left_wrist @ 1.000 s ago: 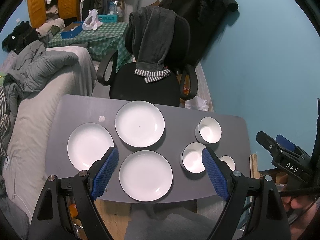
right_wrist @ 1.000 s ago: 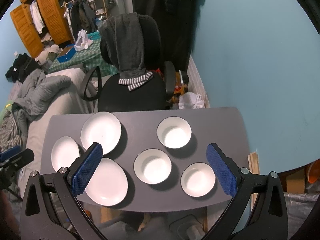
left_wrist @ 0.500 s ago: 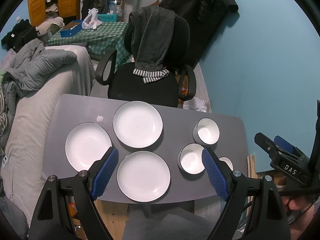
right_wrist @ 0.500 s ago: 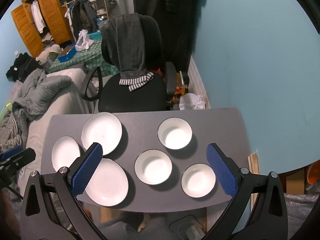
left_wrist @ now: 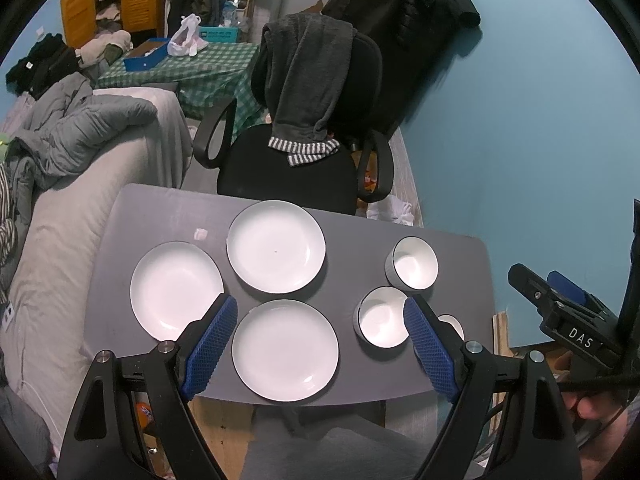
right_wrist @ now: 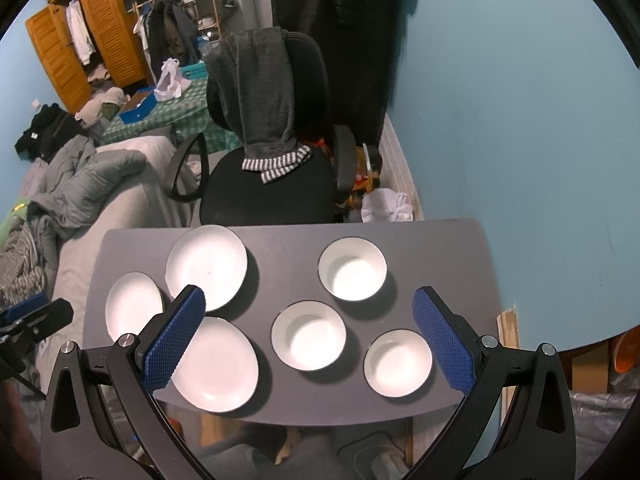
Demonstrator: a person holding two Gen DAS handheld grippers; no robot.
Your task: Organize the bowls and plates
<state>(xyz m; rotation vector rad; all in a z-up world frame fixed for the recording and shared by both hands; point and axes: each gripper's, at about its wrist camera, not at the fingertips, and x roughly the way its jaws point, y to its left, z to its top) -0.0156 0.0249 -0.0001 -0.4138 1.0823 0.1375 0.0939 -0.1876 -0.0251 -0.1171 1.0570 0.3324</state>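
Observation:
Three white plates lie on the left half of a small grey table [left_wrist: 360,240]: a far plate [left_wrist: 276,246], a left plate [left_wrist: 176,290] and a near plate [left_wrist: 285,350]. Three white bowls stand on the right half: a far bowl [right_wrist: 353,269], a middle bowl [right_wrist: 309,335] and a near bowl [right_wrist: 398,362]. My left gripper [left_wrist: 316,340] hovers open high above the near plate, holding nothing. My right gripper [right_wrist: 308,334] hovers open high above the middle bowl, also with nothing in it. The right gripper's body [left_wrist: 560,308] shows at the left wrist view's right edge.
A black office chair [left_wrist: 304,152] draped with a dark garment stands against the table's far edge. A grey sofa [left_wrist: 80,184] with a jacket runs along the left. A blue wall [right_wrist: 520,140] is close on the right. A small white scrap [left_wrist: 200,234] lies on the table.
Both grippers have drifted slightly; the table and dishes sit a little differently in the views. No dish has moved and both grippers stay open.

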